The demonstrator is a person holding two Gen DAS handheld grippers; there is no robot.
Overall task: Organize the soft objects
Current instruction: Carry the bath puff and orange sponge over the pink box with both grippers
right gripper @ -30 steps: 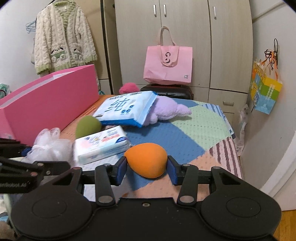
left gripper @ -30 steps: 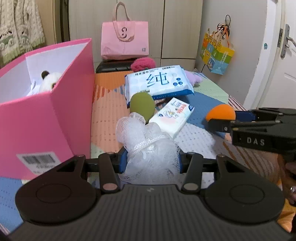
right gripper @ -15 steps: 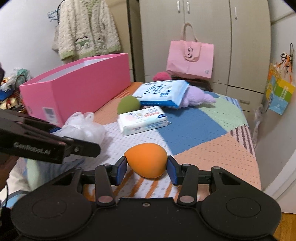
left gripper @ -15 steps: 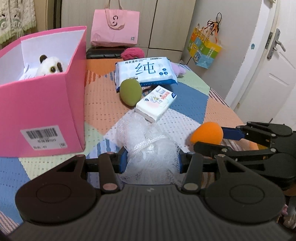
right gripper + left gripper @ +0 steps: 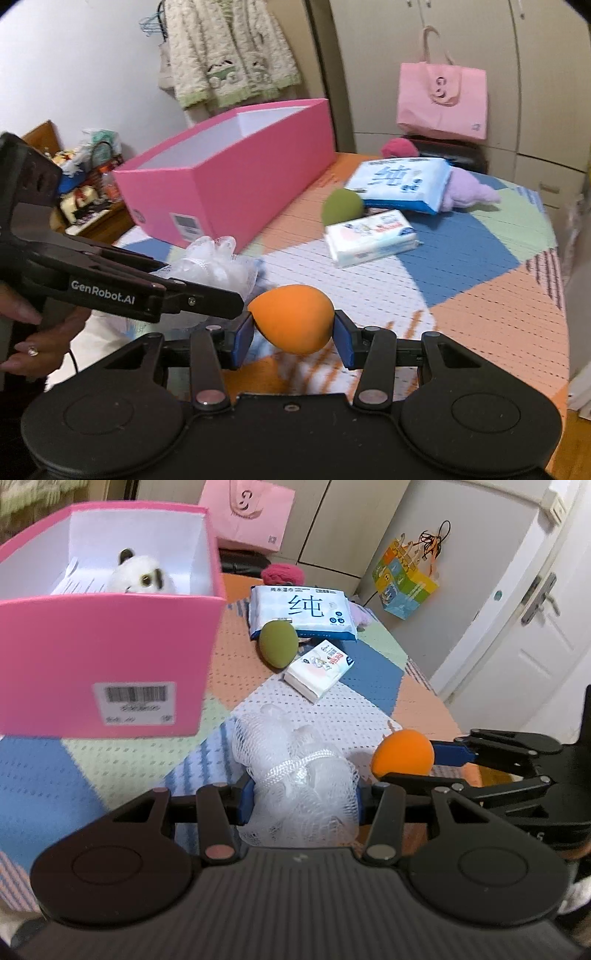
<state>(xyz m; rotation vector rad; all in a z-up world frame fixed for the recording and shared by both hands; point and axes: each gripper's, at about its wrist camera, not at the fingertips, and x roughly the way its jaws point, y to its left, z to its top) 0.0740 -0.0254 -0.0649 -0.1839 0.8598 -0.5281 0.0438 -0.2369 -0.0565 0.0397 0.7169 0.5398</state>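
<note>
Both grippers are loaded: my left gripper (image 5: 304, 805) is clamped on the white mesh bath pouf (image 5: 299, 779), and my right gripper (image 5: 293, 341) is clamped on the orange sponge egg (image 5: 291, 317). Over the last second I have swung both of them up off the patchwork mat (image 5: 369, 672) and round toward the pink box (image 5: 107, 657), whose open top now fills the upper left of my left view, with the panda plush (image 5: 138, 574) already inside. So both picks look done and the carry is under way; I judge the drop into the box comes next. Left on the mat: green sponge egg (image 5: 277, 646), tissue pack (image 5: 319, 670), wet wipes pack (image 5: 303, 611)
</note>
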